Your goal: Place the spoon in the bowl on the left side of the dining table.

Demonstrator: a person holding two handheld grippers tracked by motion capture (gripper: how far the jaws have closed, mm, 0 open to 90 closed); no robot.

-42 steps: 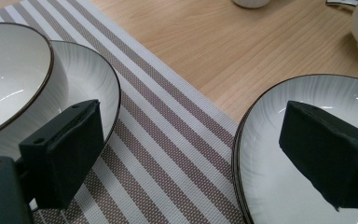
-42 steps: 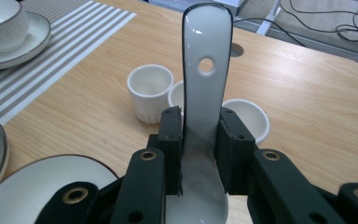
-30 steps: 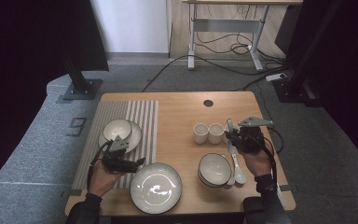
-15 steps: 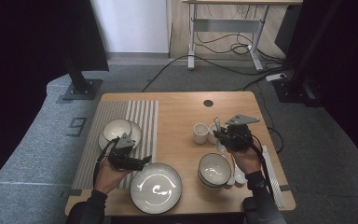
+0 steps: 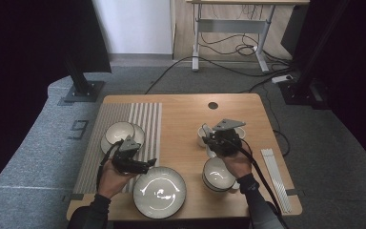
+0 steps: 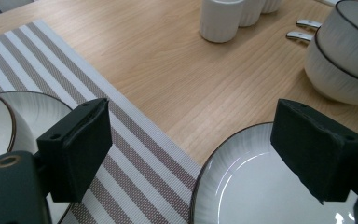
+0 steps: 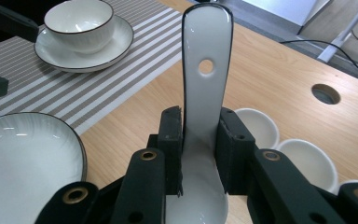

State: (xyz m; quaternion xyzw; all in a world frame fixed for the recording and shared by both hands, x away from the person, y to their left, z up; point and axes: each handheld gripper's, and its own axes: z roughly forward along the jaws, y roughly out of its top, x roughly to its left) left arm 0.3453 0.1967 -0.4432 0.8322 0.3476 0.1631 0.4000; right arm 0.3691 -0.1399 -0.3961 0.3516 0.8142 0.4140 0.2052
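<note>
The right gripper's point(image 7: 200, 154) fingers point(image 7: 170, 149) were clamped on a white spoon point(image 7: 205, 79), its handle pointing up and away from them, so the pick-up looked done and only the placing was left. The left gripper's point(image 6: 200, 149) fingers point(image 6: 77, 144) had just been closing a little but stood wide apart with nothing between them. Just below them lay the big plate point(image 6: 261, 186) and the striped mat point(image 6: 135, 140). Beyond the spoon's tip, on that mat, sat a bowl on a saucer point(image 7: 81, 28), judged its likely destination. Small cups point(image 7: 279, 144) stood beside the right fingers on the tabletop point(image 7: 279, 79).
</note>
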